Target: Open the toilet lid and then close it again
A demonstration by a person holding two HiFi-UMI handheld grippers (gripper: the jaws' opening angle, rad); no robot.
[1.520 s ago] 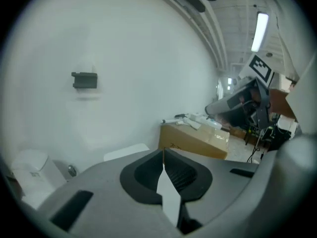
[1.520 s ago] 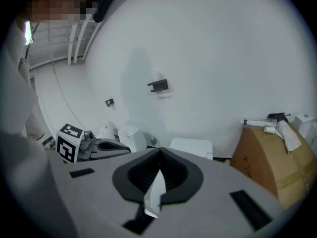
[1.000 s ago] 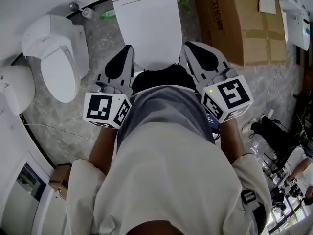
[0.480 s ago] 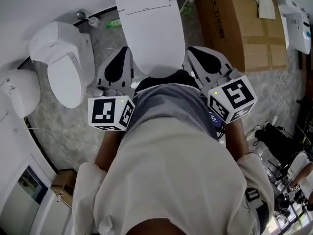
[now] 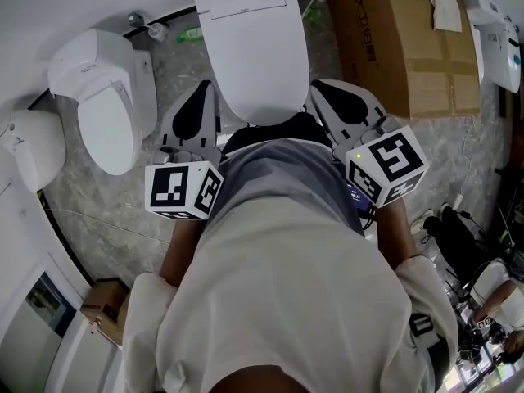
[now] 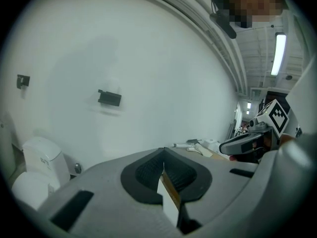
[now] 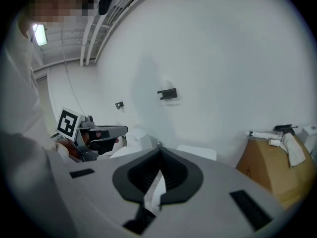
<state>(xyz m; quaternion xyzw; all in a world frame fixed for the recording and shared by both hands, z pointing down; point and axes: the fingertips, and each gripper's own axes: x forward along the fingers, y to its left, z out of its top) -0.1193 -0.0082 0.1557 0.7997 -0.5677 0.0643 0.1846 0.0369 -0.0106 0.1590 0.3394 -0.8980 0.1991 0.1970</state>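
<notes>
Barely anything has moved in the last second: the left gripper and right gripper still flank the front end of the toilet lid, one just beside each side edge, jaws of both pressed together on nothing. The lid lies closed, flat

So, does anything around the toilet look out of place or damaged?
Nothing looks damaged or spilled; the toilet lid lies shut and straight. Only clutter: a cardboard box close beside it, a green bottle on the floor behind.
</notes>
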